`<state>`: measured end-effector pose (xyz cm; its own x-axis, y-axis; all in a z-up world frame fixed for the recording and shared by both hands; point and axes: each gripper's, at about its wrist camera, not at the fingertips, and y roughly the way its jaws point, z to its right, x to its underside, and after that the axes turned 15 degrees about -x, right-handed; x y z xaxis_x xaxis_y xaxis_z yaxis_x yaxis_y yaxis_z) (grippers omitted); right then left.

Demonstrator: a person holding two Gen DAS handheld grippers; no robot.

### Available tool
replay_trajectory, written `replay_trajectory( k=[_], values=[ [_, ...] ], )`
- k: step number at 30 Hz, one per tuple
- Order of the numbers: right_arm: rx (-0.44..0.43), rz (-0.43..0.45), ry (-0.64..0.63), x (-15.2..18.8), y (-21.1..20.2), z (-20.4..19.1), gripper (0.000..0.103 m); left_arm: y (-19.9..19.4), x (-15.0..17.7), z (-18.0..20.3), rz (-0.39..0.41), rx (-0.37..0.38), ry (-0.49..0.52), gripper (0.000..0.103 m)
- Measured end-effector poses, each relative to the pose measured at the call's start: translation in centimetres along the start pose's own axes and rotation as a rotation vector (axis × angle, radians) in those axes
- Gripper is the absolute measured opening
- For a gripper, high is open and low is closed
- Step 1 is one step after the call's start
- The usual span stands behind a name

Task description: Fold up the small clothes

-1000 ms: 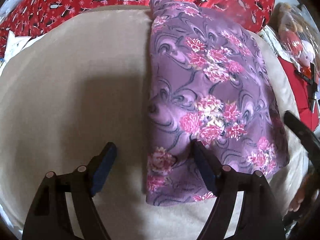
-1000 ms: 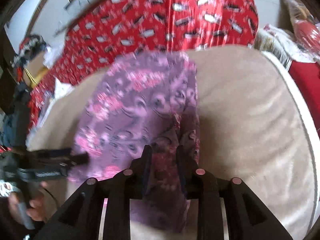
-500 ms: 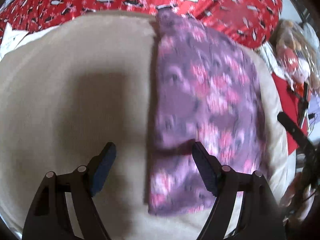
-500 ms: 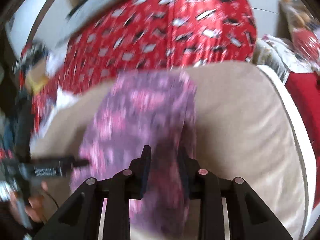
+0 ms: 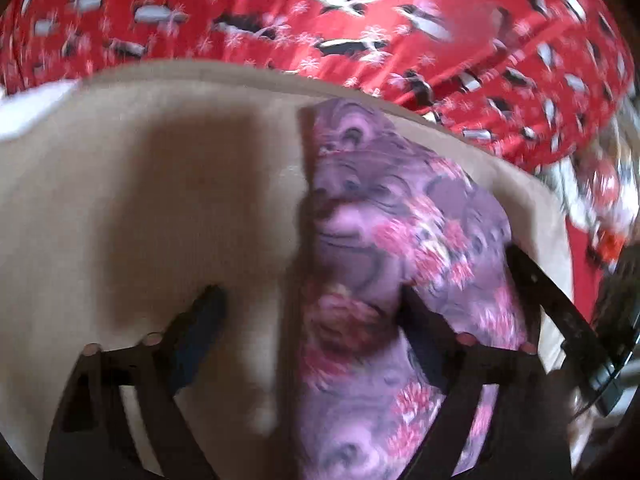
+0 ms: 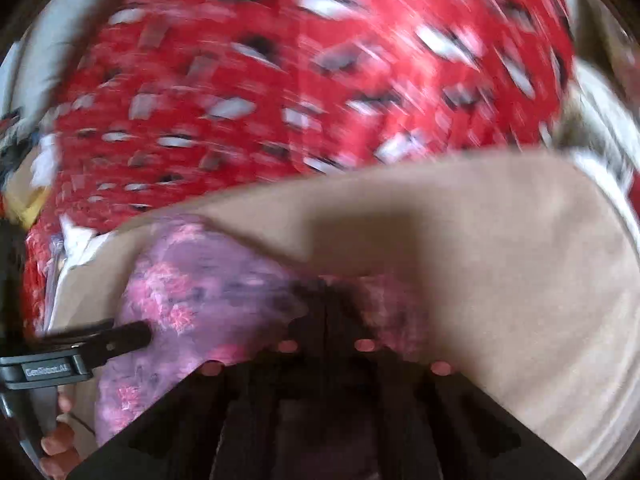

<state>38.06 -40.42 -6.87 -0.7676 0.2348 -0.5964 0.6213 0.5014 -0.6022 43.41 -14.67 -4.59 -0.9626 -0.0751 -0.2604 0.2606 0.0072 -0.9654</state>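
Observation:
A purple garment with pink flowers (image 5: 404,240) lies on a beige cushion (image 5: 140,208). In the left wrist view my left gripper (image 5: 308,320) is open, its right finger resting on the cloth and its left finger over bare cushion. In the right wrist view the garment (image 6: 208,300) is bunched and lifted at its near end, and my right gripper (image 6: 326,312) is shut on that cloth. The left gripper (image 6: 132,336) shows at the left of that view, touching the garment. Both views are blurred by motion.
A red patterned fabric (image 5: 320,20) covers the area behind the cushion and also shows in the right wrist view (image 6: 300,80). Cluttered items (image 5: 600,200) sit at the right edge. Bare beige cushion (image 6: 500,260) extends to the right of the garment.
My right gripper has carried the near end of the garment forward, so the cloth looks shorter and bunched. Both cameras have moved closer to the far red fabric.

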Motion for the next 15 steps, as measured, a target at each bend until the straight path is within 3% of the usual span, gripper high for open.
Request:
replay_trajectory(
  k=[2, 4, 5, 7, 8, 9, 12, 14, 15],
  values=[
    [-0.055, 0.047, 0.065, -0.1, -1.1, 1.1, 0.0, -0.5, -0.2, -0.4, -0.009, 0.021, 0.006, 0.091],
    [-0.041, 0.074, 0.055, -0.1, -2.3, 0.8, 0.0, -1.8, 0.1, -1.3, 0.007, 0.06, -0.021, 0.09],
    [-0.066, 0.101, 0.053, 0.1, -3.5, 0.5, 0.005, -2.6, 0.5, -2.0, 0.03, 0.079, -0.04, 0.09],
    [-0.16, 0.114, 0.027, 0.7, -5.1, -0.2, 0.009, -3.4, 1.7, -2.7, 0.052, 0.098, -0.055, 0.09],
    [-0.231, 0.095, 0.0, 1.4, -5.4, -0.7, 0.009, -3.2, 2.4, -2.7, 0.054, 0.082, -0.06, 0.09],
    [-0.241, 0.074, -0.027, 2.0, -5.4, -1.1, 0.008, -2.6, 2.8, -2.6, 0.042, 0.055, -0.053, 0.091],
    [-0.083, -0.062, -0.117, 4.6, -3.4, -1.6, 0.003, -2.2, 4.2, -2.1, 0.027, 0.011, -0.002, 0.091],
    [-0.073, -0.007, -0.113, 4.9, -5.3, -2.5, 0.013, -4.1, 5.2, -2.6, 0.046, 0.022, 0.005, 0.091],
    [-0.089, 0.006, -0.114, 5.0, -6.2, -2.9, 0.013, -5.1, 5.9, -3.1, 0.064, 0.041, -0.003, 0.091]
  ],
)
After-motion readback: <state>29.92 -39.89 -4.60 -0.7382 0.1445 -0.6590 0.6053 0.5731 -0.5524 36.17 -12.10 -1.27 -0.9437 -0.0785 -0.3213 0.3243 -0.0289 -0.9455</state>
